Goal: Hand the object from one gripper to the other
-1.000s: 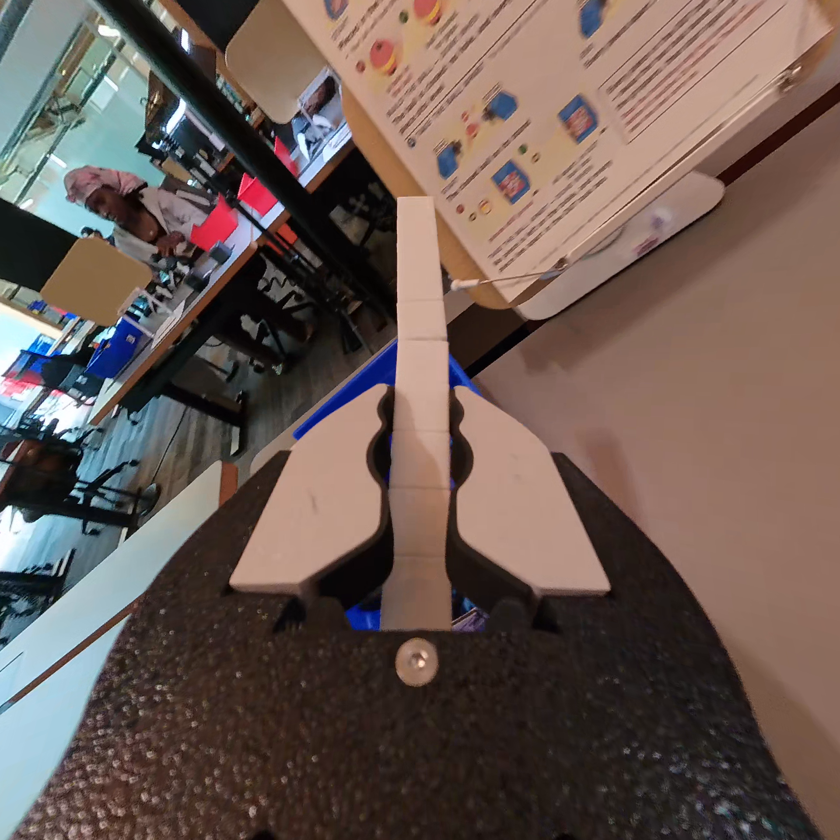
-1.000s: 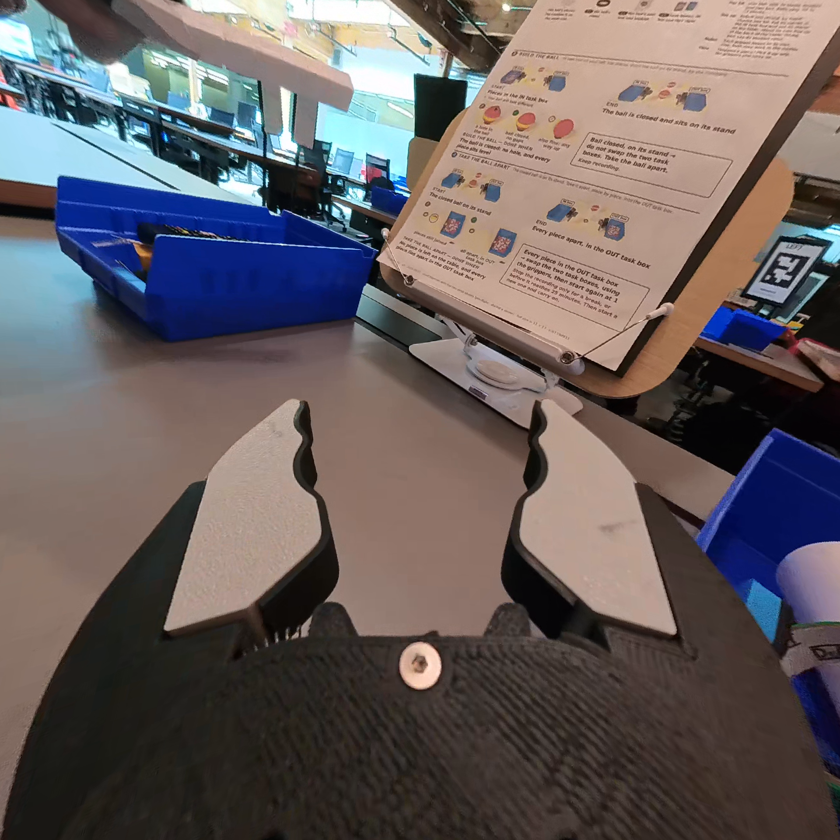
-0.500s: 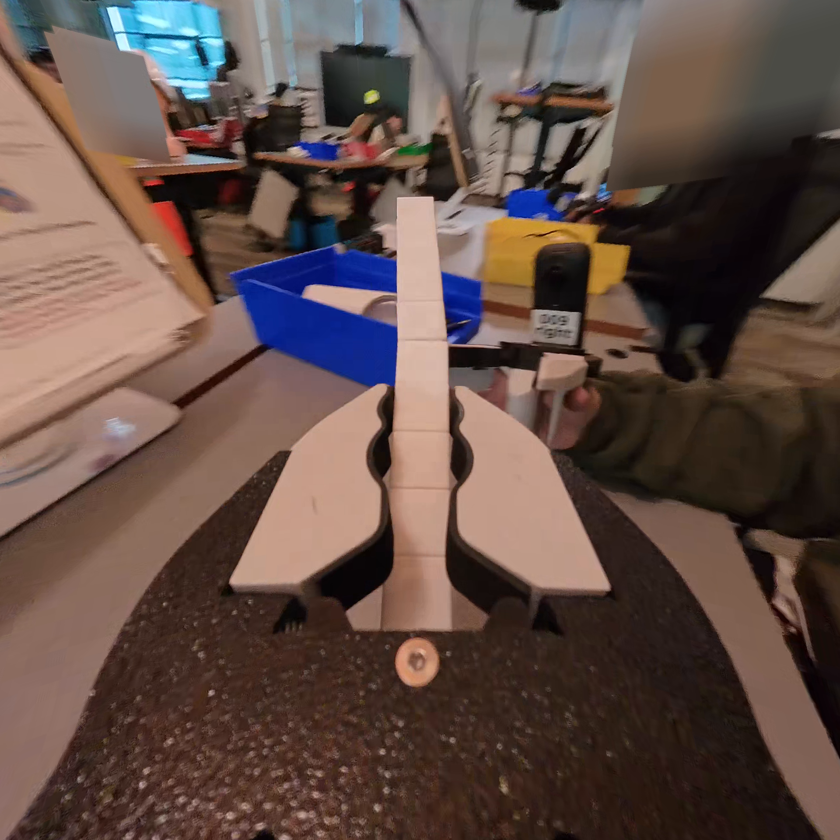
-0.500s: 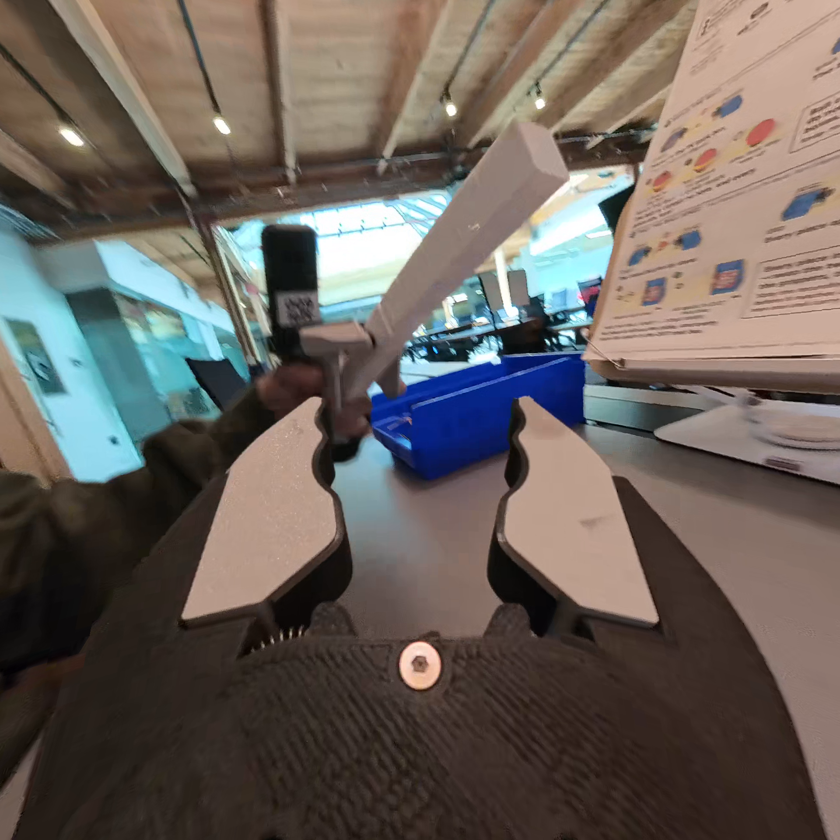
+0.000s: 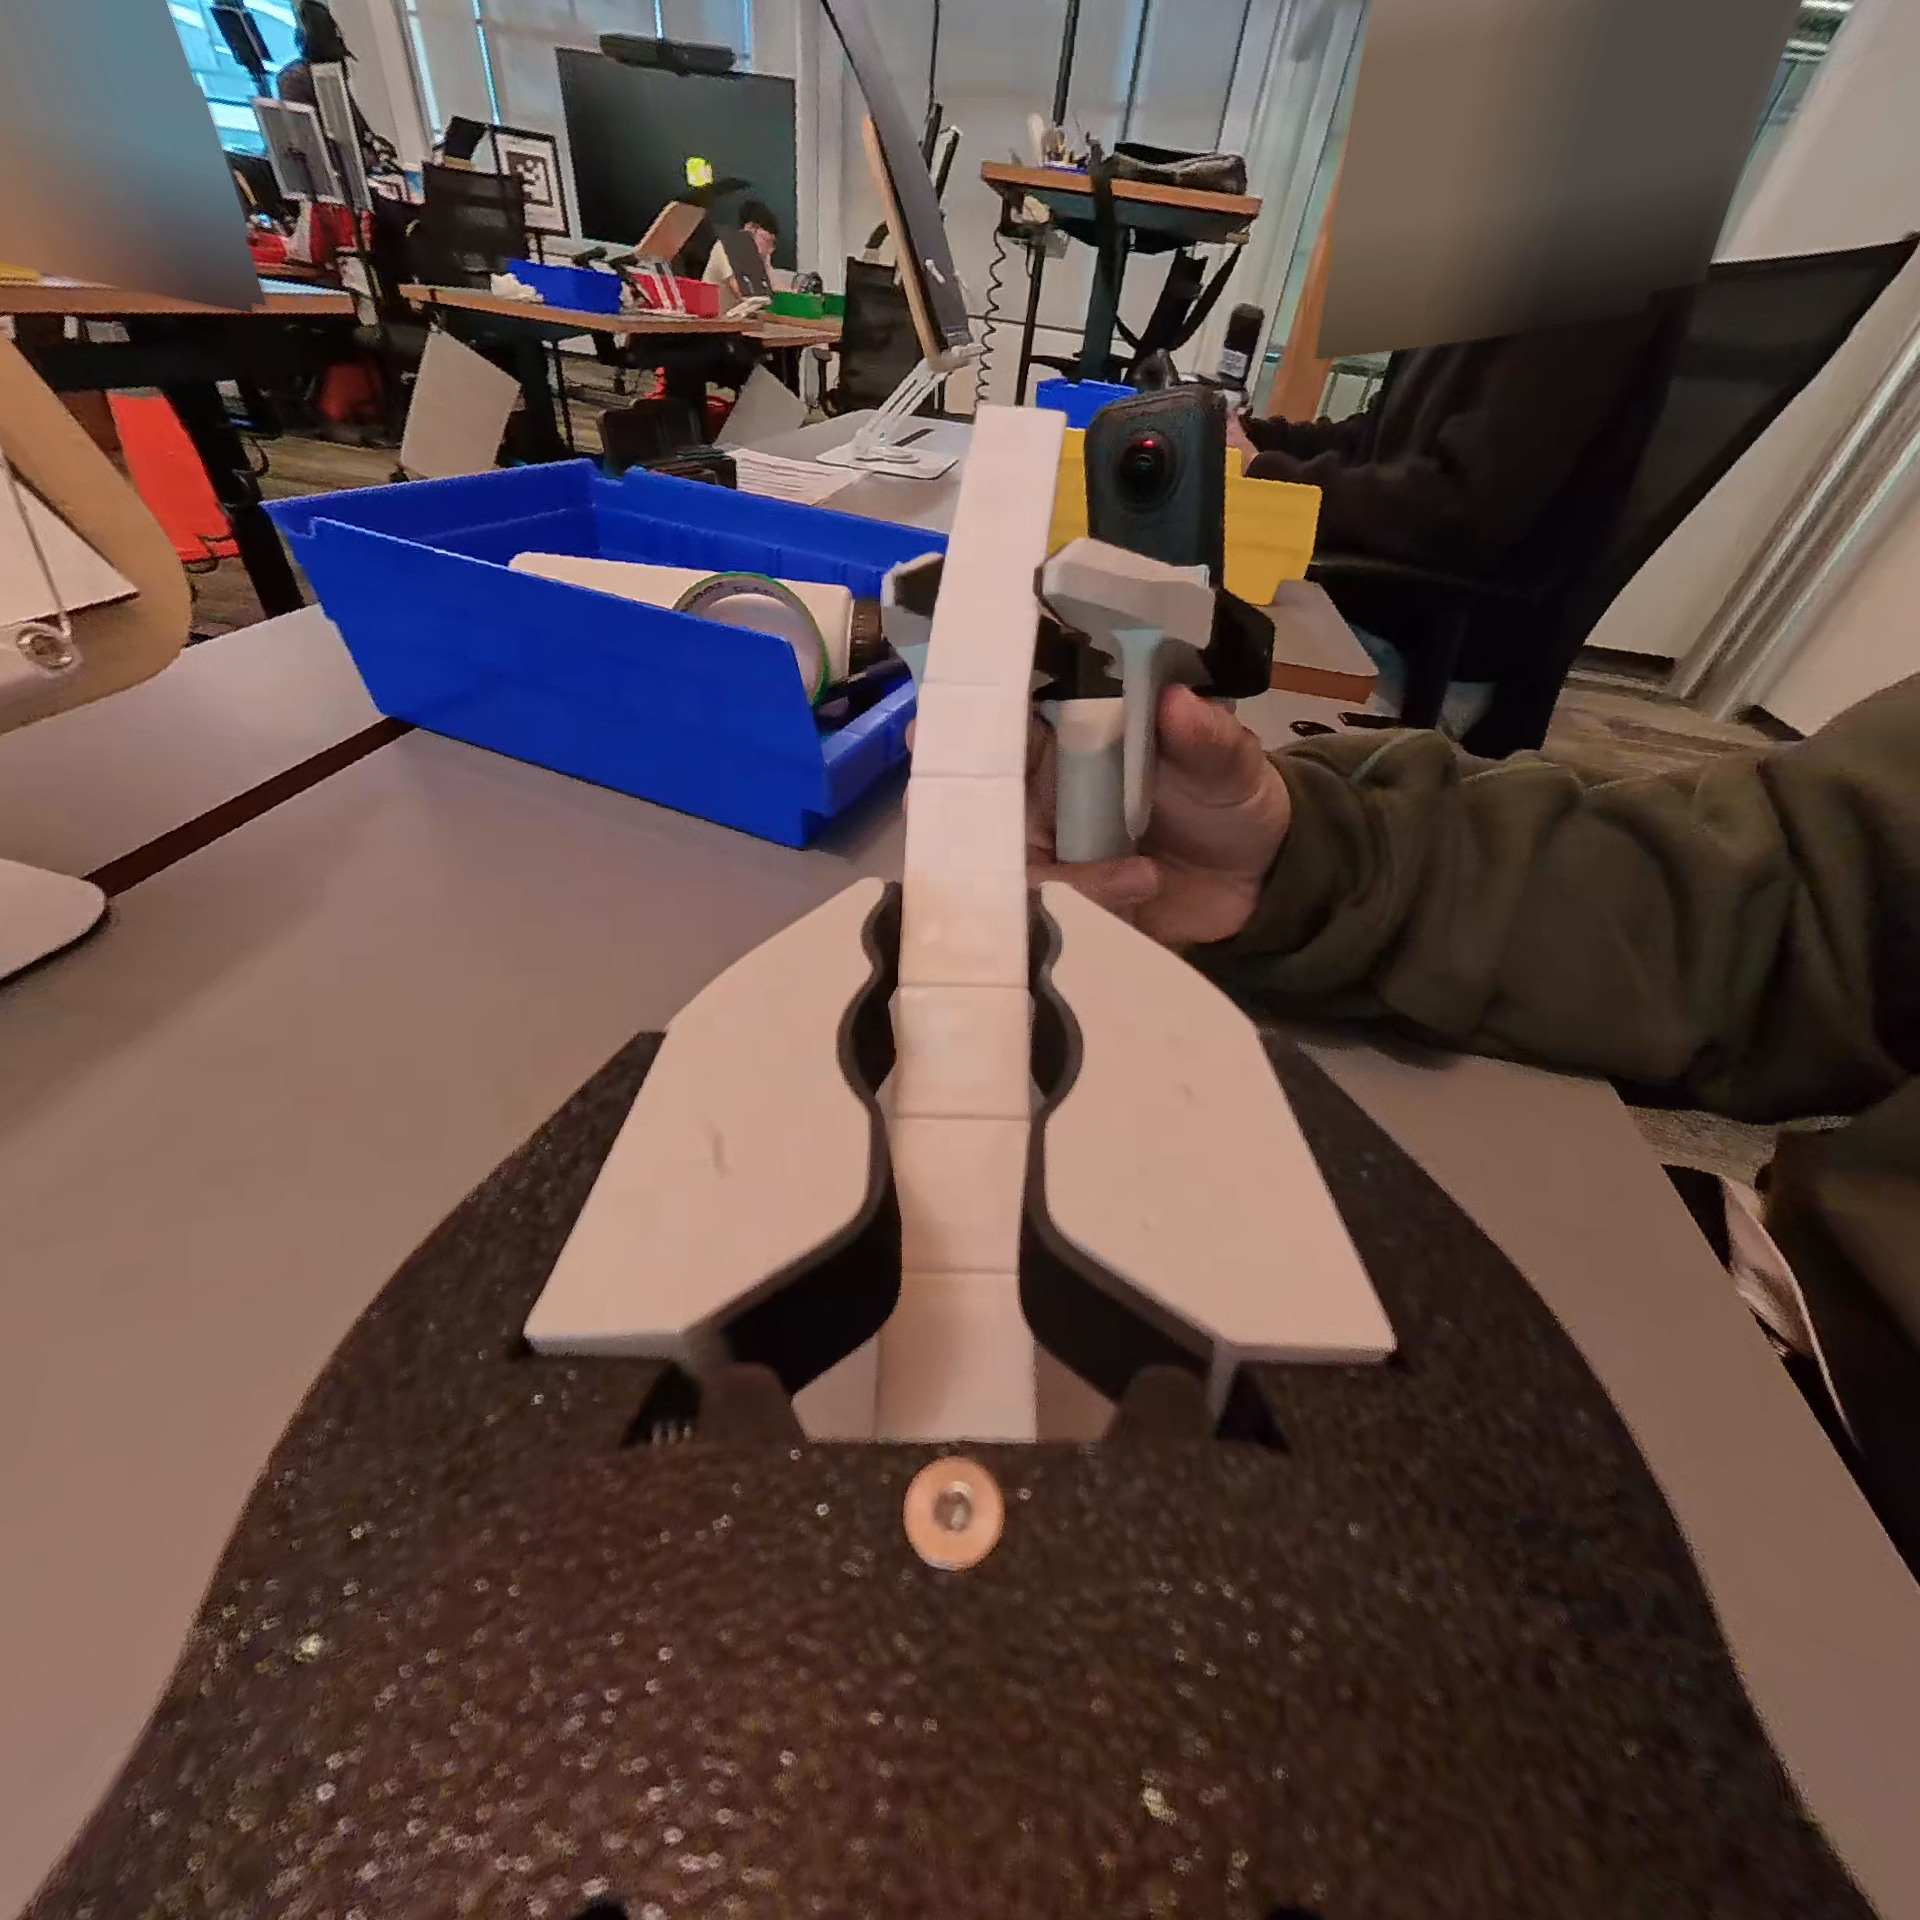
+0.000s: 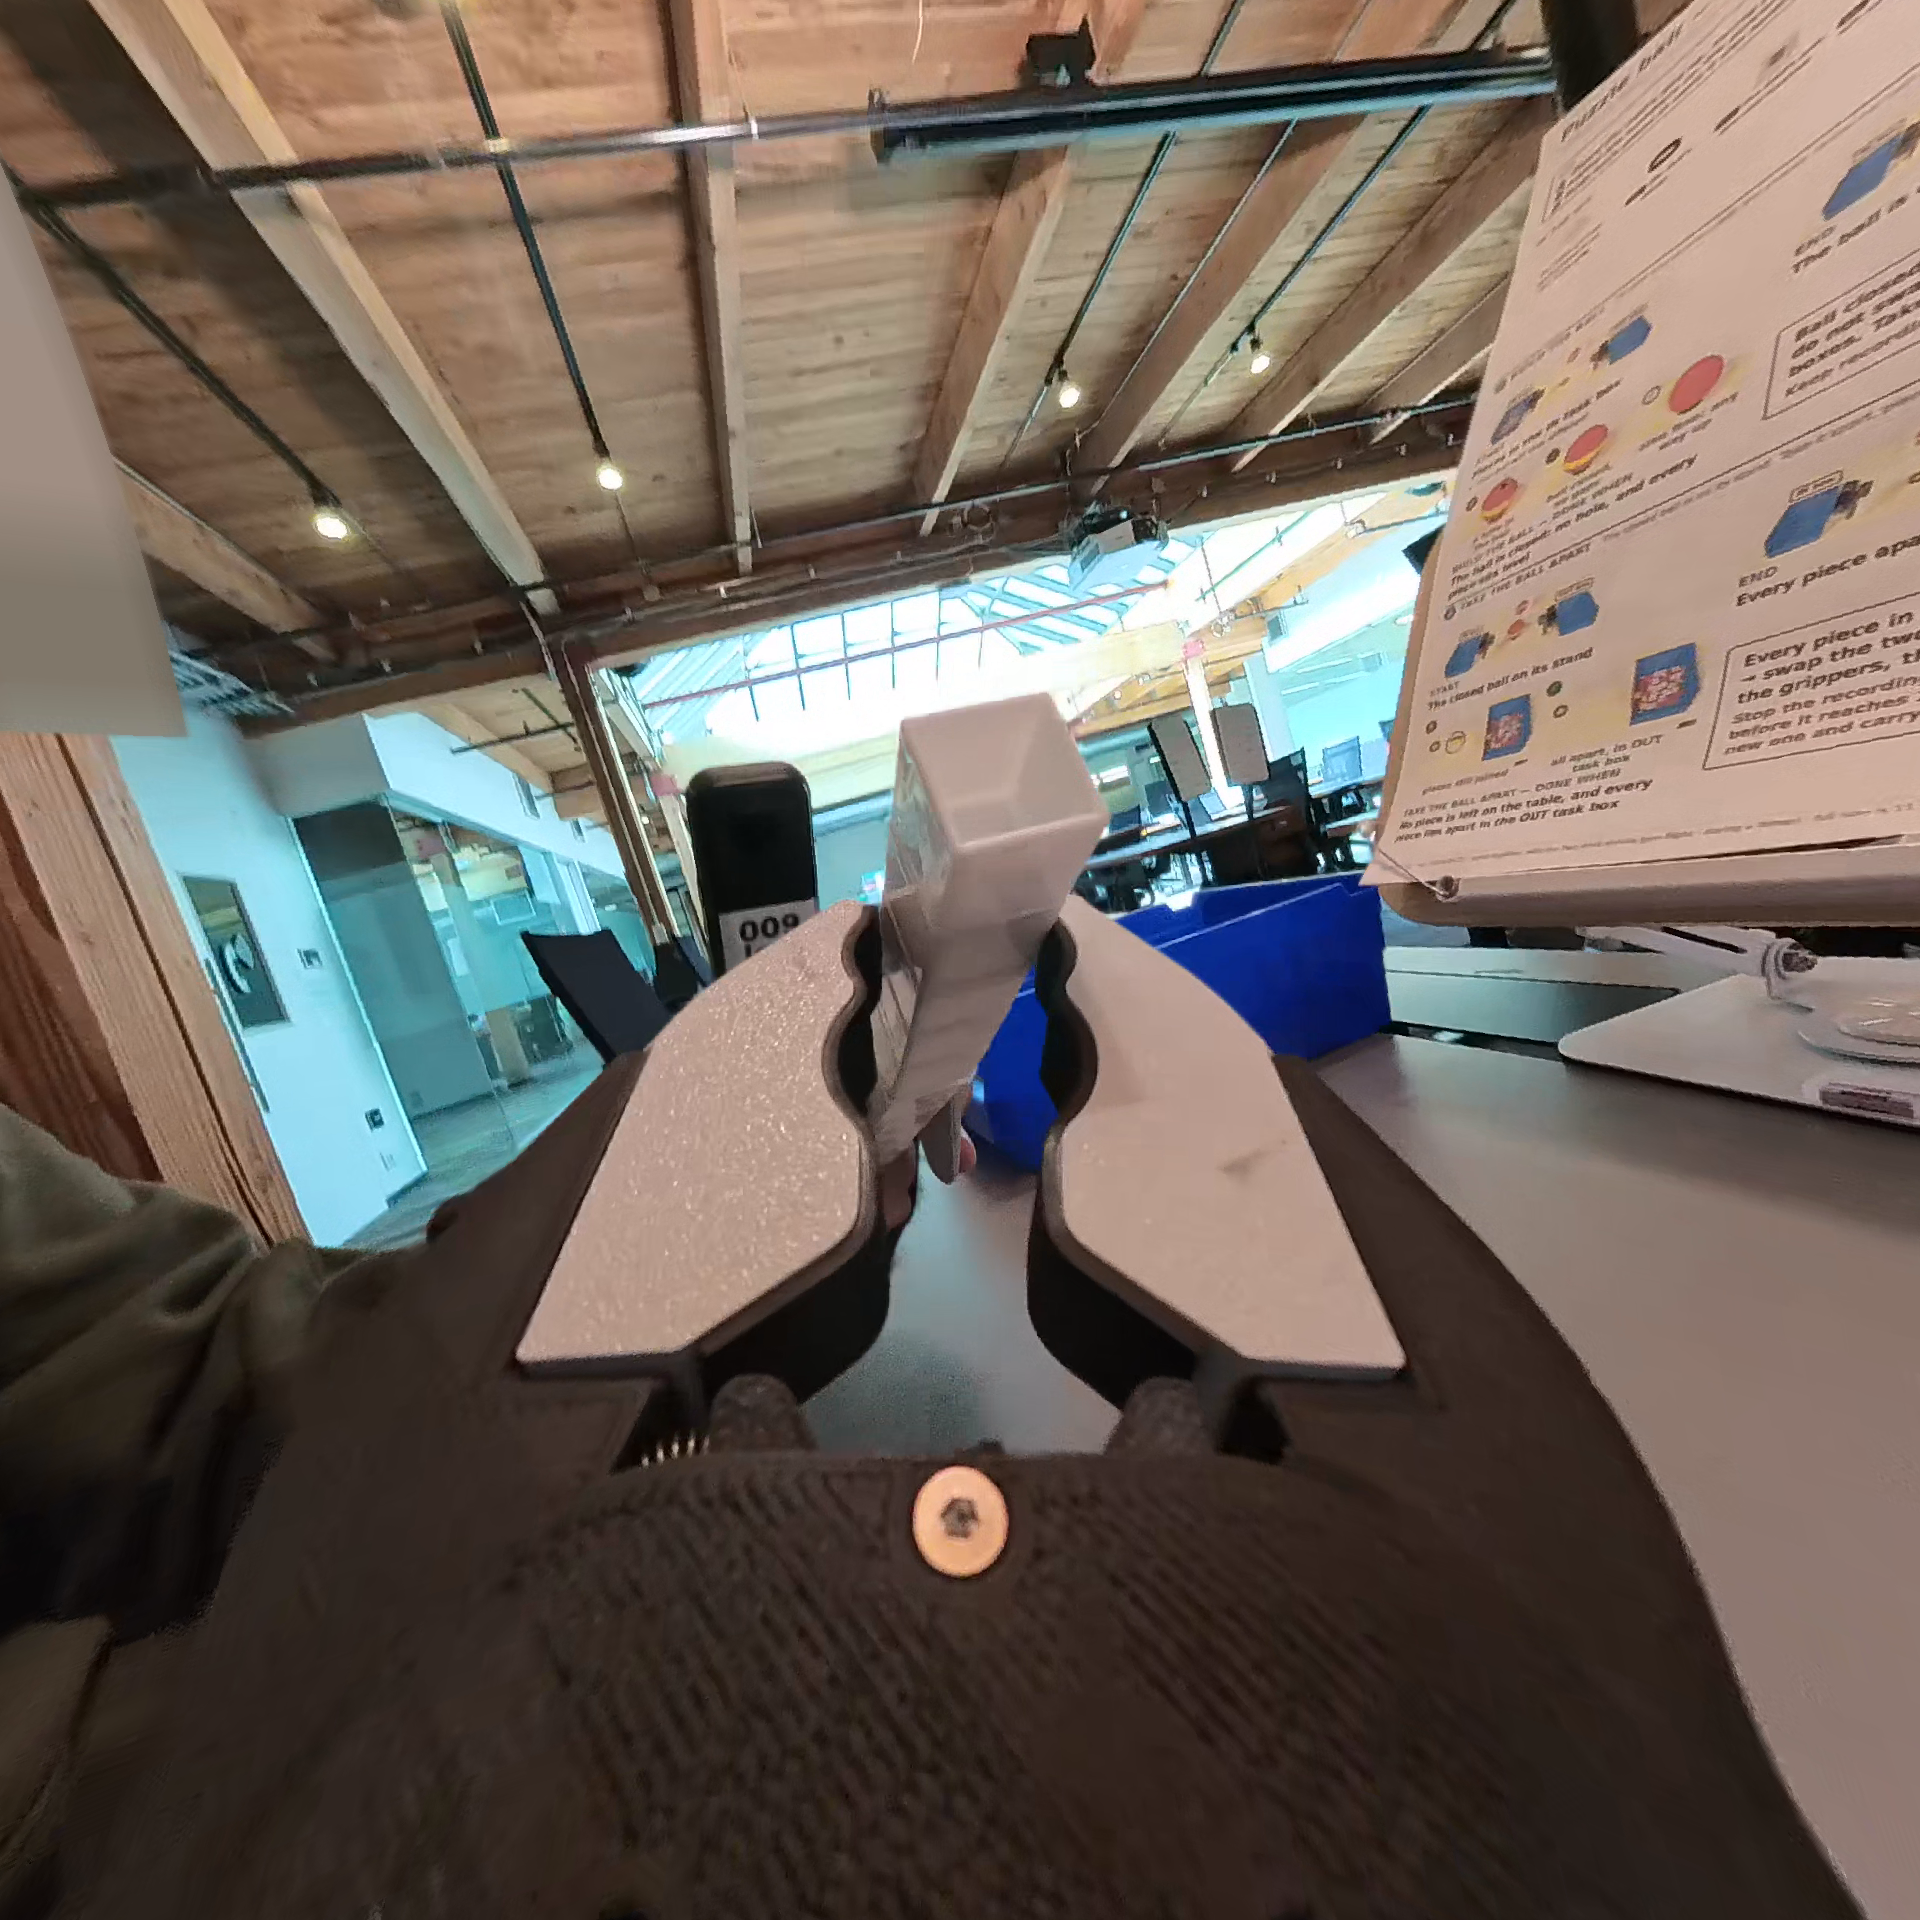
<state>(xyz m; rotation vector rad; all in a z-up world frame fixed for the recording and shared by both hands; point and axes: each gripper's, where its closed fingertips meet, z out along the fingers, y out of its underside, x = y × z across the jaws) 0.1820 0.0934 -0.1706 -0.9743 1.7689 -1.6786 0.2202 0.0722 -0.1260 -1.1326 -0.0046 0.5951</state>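
Observation:
A long white segmented bar (image 5: 977,727) is clamped between the pads of my left gripper (image 5: 961,904) and sticks out forward and upward above the grey table (image 5: 416,987). My right gripper (image 5: 982,603), held by a hand in an olive sleeve (image 5: 1558,894), meets the bar farther up, with a finger on each side. In the right wrist view the bar's square end (image 6: 987,831) stands tilted between the fingertips of my right gripper (image 6: 961,935), and both pads touch it. The left gripper's black camera (image 6: 748,852) shows just behind.
A blue bin (image 5: 582,644) with rolls of tape stands behind the bar on the left, a yellow bin (image 5: 1273,520) farther back. An instruction sheet on a stand (image 6: 1714,520) is at the right, a second blue bin (image 6: 1247,966) beside it. Tip to tip, the grippers are about 6 centimetres apart.
My right gripper swung toward the left one and narrowed from wide open until its pads reached the bar's far end. My left gripper kept hold of the bar throughout.

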